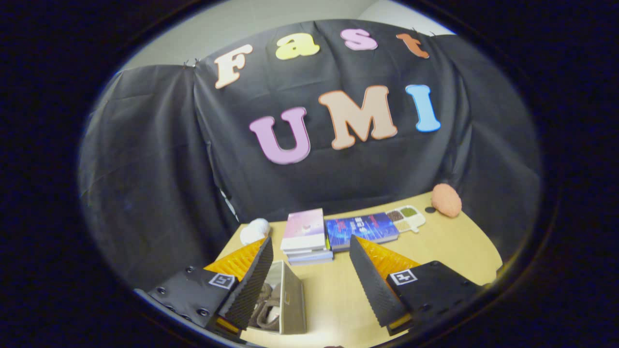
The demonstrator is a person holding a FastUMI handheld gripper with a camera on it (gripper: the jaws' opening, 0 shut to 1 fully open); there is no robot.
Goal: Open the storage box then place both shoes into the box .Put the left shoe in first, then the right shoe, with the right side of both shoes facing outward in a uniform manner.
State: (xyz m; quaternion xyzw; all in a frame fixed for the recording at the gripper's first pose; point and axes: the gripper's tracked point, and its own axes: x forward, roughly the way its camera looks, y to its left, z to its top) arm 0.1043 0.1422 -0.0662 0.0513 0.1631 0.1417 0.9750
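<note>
Pale wood forms the table [435,251], which runs back to the black cloth wall [159,159] of the booth. Over it the gripper [309,278] hangs with its two fingers spread wide apart and nothing held between them; bare tabletop shows in the gap. The storage box [292,302] sits low between the fingers, just beside the left finger [251,285], which overlaps its near side. Its mouth is open toward that finger, and at least one grey-brown shoe [268,304] lies inside; whether a second shoe is with it I cannot tell. Just beyond the fingers a small stack of books [305,234] with a pale pink cover on top rests on the table, and touching it on the right lies a blue book [361,229]. Right of that is a white divided tray [407,217] holding small heaps of grains or spices. Near the cloth at the far right sits an orange fuzzy ball [446,199], and beyond the left finger a white rounded object [255,231] rests at the table's edge
</note>
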